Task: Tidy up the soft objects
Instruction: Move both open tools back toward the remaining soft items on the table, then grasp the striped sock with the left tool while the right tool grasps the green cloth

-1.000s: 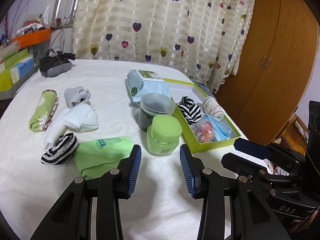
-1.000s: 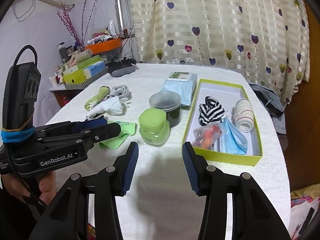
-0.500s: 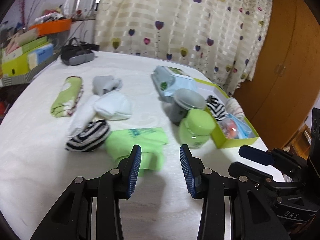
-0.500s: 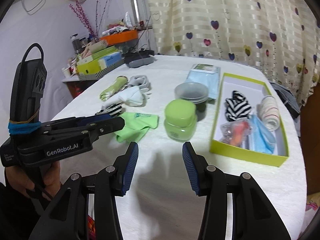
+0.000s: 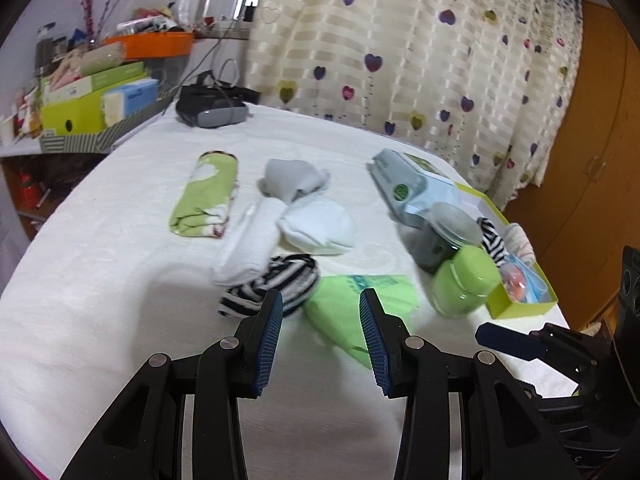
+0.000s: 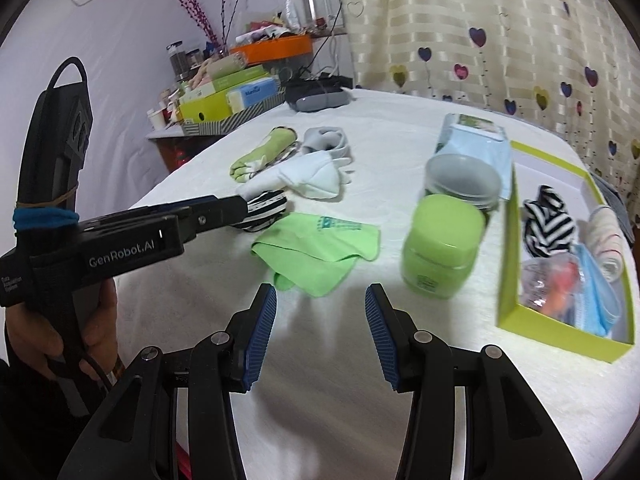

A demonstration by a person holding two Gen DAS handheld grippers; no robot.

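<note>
While both sets of tongs hang over the near part of the white tabletop [image 5: 100,288], neither one grips anything. The left tongs [image 5: 320,334] stand spread apart, their blue pads framing the near corner of the green cloth [image 5: 356,300], with the striped sock roll [image 5: 272,284] just beside the left pad. The right tongs [image 6: 320,334] are likewise spread, above bare tabletop just short of the same green cloth [image 6: 320,248].

Behind the cloth lie the white sock [image 5: 320,226], a grey sock [image 5: 292,178] and a green patterned roll [image 5: 208,196], all close together, with open tabletop to their left out to the rounded edge. To the right, a green jar [image 6: 440,248] and a grey-lidded jar [image 6: 462,180] stand touching, just beside the yellow-green box [image 6: 560,338], leaving only a narrow lane between jars and box wall. A wipes pack [image 6: 474,140] lies behind them.

The right wrist view looks down into the box: a striped sock [image 6: 548,224], a rolled pale sock [image 6: 606,240], a blue mask [image 6: 600,296] and a clear packet rest inside, with its far half bare. In the left wrist view the jars hide most of that. The right view also shows the person's left hand [image 6: 40,336] around the handle; the left view catches the right tongs' fingertip [image 5: 508,342] near the tabletop's right edge.
</note>
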